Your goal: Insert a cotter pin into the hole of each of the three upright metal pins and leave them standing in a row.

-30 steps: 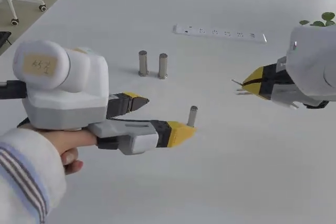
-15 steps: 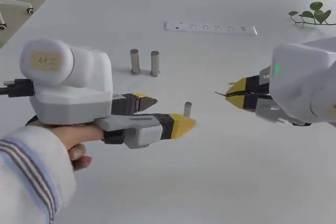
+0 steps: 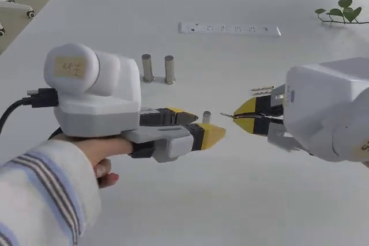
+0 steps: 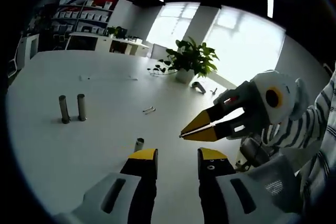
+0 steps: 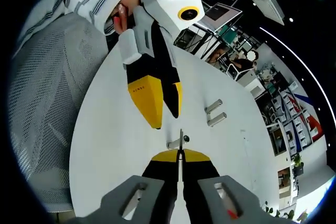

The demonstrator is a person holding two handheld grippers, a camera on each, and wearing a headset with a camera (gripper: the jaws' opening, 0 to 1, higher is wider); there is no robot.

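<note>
A short metal pin (image 3: 206, 117) stands upright on the white table, just beyond the tips of my left gripper (image 3: 209, 126), which is open. From the left gripper view (image 4: 176, 156) the pin (image 4: 139, 144) sits just ahead of one jaw, untouched. My right gripper (image 3: 239, 113) comes in from the right, shut on a thin cotter pin (image 3: 226, 114) whose tip points at the metal pin from a small gap. That cotter pin (image 5: 180, 139) also sticks out of the right gripper's (image 5: 178, 156) shut jaws. Two taller metal pins (image 3: 148, 67) (image 3: 169, 69) stand side by side farther back.
Loose cotter pins (image 3: 262, 90) lie on the table behind the right gripper. A white power strip (image 3: 230, 29) lies at the far side, and a plant sprig (image 3: 340, 12) at the far right. A person's striped sleeve (image 3: 40, 200) holds the left gripper.
My right gripper has moved left with the cotter pin, closing on the short pin. The left gripper has shifted forward and right, so its tips now flank the pin.
</note>
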